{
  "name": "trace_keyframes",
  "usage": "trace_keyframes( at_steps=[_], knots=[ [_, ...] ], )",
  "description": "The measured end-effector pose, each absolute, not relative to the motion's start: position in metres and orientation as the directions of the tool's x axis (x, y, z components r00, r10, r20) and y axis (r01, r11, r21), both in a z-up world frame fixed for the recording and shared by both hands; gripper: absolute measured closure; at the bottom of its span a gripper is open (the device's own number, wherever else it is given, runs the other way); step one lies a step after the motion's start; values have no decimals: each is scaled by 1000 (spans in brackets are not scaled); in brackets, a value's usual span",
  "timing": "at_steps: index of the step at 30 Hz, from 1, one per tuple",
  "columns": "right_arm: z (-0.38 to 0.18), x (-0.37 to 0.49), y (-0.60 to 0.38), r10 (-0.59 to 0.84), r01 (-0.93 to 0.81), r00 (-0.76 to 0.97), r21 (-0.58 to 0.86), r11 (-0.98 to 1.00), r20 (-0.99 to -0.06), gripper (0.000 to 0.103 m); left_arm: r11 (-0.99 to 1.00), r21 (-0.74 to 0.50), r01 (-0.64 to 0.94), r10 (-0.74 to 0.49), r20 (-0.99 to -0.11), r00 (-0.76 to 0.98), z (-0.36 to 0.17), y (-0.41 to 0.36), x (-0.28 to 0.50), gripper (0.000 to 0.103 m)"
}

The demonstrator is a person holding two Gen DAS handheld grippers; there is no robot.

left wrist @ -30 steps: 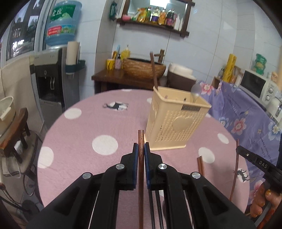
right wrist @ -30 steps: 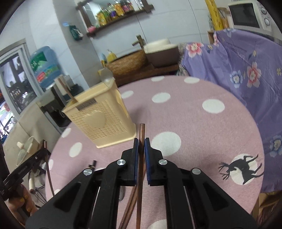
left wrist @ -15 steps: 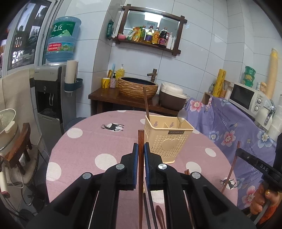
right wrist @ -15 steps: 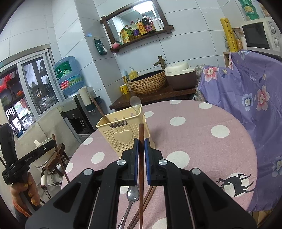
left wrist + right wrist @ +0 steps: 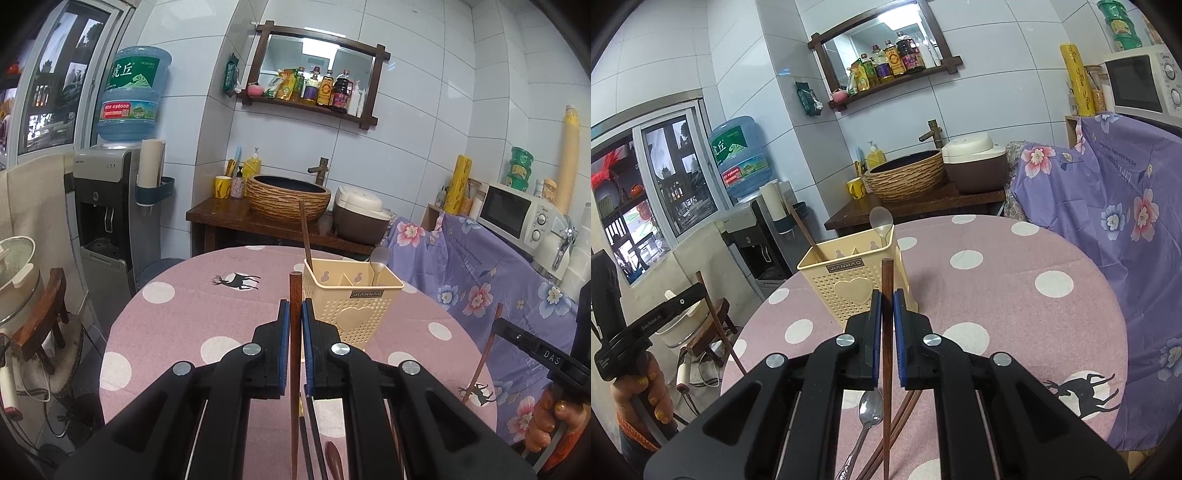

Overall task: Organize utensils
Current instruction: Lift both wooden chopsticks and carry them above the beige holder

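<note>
A cream perforated utensil caddy (image 5: 354, 310) (image 5: 849, 284) stands on the round pink dotted table (image 5: 207, 306) (image 5: 1015, 317). It holds one brown chopstick (image 5: 306, 236) (image 5: 803, 230) and a pale spoon (image 5: 378, 262) (image 5: 882, 223). My left gripper (image 5: 295, 314) is shut on a brown chopstick (image 5: 294, 354), lifted above the table in front of the caddy. My right gripper (image 5: 886, 302) is shut on another brown chopstick (image 5: 887, 350). A metal spoon (image 5: 866, 421) and more chopsticks (image 5: 905, 410) lie on the table below the grippers. Each gripper shows at the edge of the other's view.
Behind the table a wooden counter (image 5: 236, 218) carries a woven basin, a rice cooker and a yellow mug. A water dispenser (image 5: 107, 206) stands at the left. A purple floral cloth (image 5: 480, 273) covers furniture at the right, with a microwave (image 5: 517, 218) on it.
Both grippers have risen and tilted up with their chopsticks. The caddy now looks smaller and farther below. Most of the rise came in the first half second.
</note>
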State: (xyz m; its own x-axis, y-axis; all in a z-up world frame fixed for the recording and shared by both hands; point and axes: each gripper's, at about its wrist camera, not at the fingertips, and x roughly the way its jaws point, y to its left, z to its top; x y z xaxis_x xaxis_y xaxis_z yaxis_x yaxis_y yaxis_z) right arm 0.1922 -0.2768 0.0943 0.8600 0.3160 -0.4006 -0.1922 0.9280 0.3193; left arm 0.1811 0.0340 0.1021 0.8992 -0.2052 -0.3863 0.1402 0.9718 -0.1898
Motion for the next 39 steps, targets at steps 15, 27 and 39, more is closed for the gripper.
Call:
trace_keyframes(
  at_steps=[15,27,39],
  knots=[
    [114,203,-271,331,-226,861,292,929,-387,96,972,-194,137,-196,-334,922,119,36,191,95],
    [221,258,-248,333,-280,903,216,936,-272,96,958,-183,218,-253,-196,947,218,21,224,95],
    [255,334,-219,199,-170,960,154,973,-196,95,975,-168,148,-177,-174,969,241,-14,297,95]
  ],
)
